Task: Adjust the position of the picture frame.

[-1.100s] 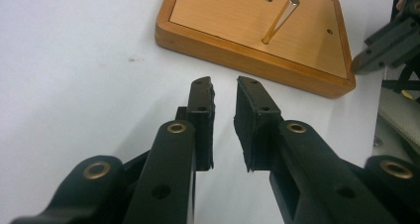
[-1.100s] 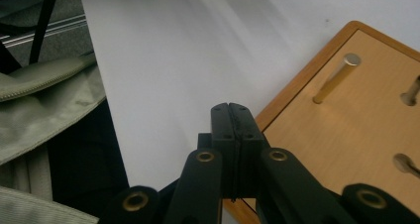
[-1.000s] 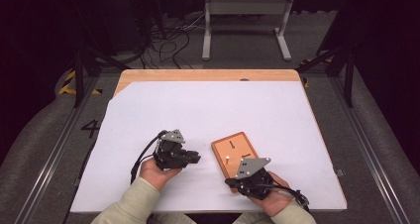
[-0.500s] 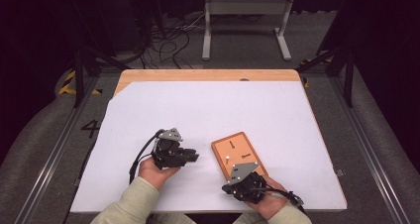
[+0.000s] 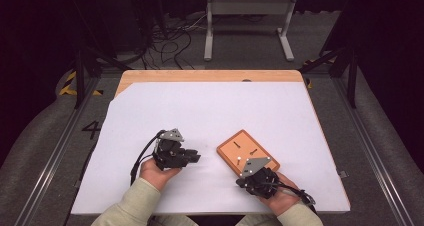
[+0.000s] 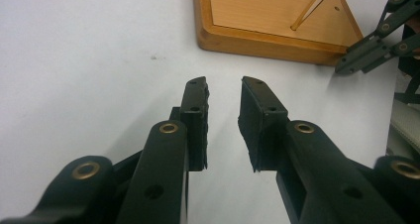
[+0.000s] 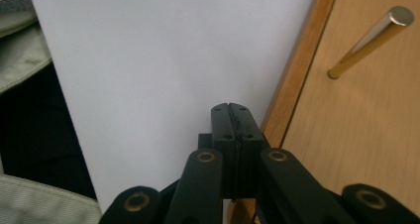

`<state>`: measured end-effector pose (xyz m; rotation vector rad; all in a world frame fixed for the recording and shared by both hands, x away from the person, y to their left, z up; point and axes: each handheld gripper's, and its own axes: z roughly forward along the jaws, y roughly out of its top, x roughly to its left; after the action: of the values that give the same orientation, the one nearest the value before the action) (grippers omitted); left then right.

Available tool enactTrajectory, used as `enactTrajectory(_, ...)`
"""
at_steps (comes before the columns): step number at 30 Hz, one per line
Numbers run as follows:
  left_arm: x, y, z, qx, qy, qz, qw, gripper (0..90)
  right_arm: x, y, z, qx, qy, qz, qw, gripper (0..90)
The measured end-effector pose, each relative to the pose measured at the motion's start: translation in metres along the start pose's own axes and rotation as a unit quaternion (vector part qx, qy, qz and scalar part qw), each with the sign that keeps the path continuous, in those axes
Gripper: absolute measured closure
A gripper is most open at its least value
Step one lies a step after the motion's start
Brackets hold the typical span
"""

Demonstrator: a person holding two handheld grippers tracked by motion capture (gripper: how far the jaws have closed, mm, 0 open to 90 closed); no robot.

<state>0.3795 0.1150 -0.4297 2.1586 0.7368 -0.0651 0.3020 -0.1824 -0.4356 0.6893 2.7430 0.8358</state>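
We see a white sheet (image 5: 220, 126) covering most of the wooden table (image 5: 210, 76). A small wooden board (image 5: 247, 152) lies on the sheet, right of centre and near the front edge, turned at an angle. A brass-coloured pin (image 7: 366, 41) stands up from the board, seen in the right gripper view.

Left gripper (image 5: 192, 157): held low over the sheet left of the board, jaws parted by a moderate gap, nothing between them. In its own view the board's corner sits just ahead.

Right gripper (image 7: 232, 116): at the board's near edge, jaws pressed together pad to pad, nothing gripped. We can't tell if the tips touch the board rim.

Pale sleeves (image 5: 132, 206) enter from the bottom.
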Motion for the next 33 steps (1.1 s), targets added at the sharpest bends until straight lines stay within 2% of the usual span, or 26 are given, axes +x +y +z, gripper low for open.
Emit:
enactTrajectory(6, 0.002, 0.001, 0.0, -0.004, 0.005, -0.002, 1.0, 72.2, -0.012, -0.011, -0.005, 0.008, -0.033, 0.023, 0.9992, 90.0)
enactTrajectory(11, 0.003, 0.002, 0.001, -0.004, 0.006, -0.006, 1.0, 71.5, -0.022, -0.019, -0.012, 0.009, -0.051, 0.046, 0.9976, 90.0)
enactTrajectory(15, 0.004, 0.003, 0.002, -0.005, 0.009, -0.008, 0.9999, 69.5, -0.022, -0.018, -0.024, -0.021, -0.044, 0.046, 0.9978, 90.0)
enactTrajectory(18, 0.005, 0.003, 0.002, -0.004, 0.012, -0.008, 0.9999, 67.2, -0.028, -0.019, -0.038, -0.051, -0.063, 0.061, 0.9948, 90.0)
enactTrajectory(21, 0.005, 0.002, 0.002, -0.005, 0.014, -0.012, 0.9998, 65.5, -0.042, -0.026, -0.055, -0.082, -0.098, 0.099, 0.9868, 90.0)
enactTrajectory(22, 0.005, 0.002, 0.001, -0.006, 0.016, -0.013, 0.9998, 65.5, -0.042, -0.026, -0.055, -0.082, -0.098, 0.099, 0.9868, 90.0)
enactTrajectory(23, 0.006, 0.002, 0.001, -0.007, 0.019, -0.012, 0.9997, 63.7, -0.048, -0.029, -0.06, -0.087, -0.113, 0.114, 0.9831, 90.0)
enactTrajectory(24, 0.006, 0.002, 0.001, -0.007, 0.021, -0.013, 0.9997, 62.2, -0.054, -0.032, -0.063, -0.087, -0.131, 0.128, 0.9792, 90.0)
enactTrajectory(27, 0.006, 0.002, 0.0, -0.007, 0.03, -0.014, 0.9994, 62.0, -0.066, -0.04, -0.068, -0.085, -0.161, 0.159, 0.9705, 90.0)
enactTrajectory(29, 0.006, 0.001, 0.0, -0.007, 0.04, -0.017, 0.999, 61.7, -0.073, -0.045, -0.07, -0.08, -0.175, 0.179, 0.9648, 90.0)
enactTrajectory(31, 0.007, 0.001, -0.002, -0.006, 0.055, -0.005, 0.9985, 60.0, -0.08, -0.051, -0.071, -0.074, -0.187, 0.199, 0.9591, 90.0)
enactTrajectory(33, 0.008, 0.0, -0.003, -0.004, 0.062, -0.003, 0.9981, 59.4, -0.086, -0.057, -0.071, -0.067, -0.196, 0.213, 0.9548, 90.0)
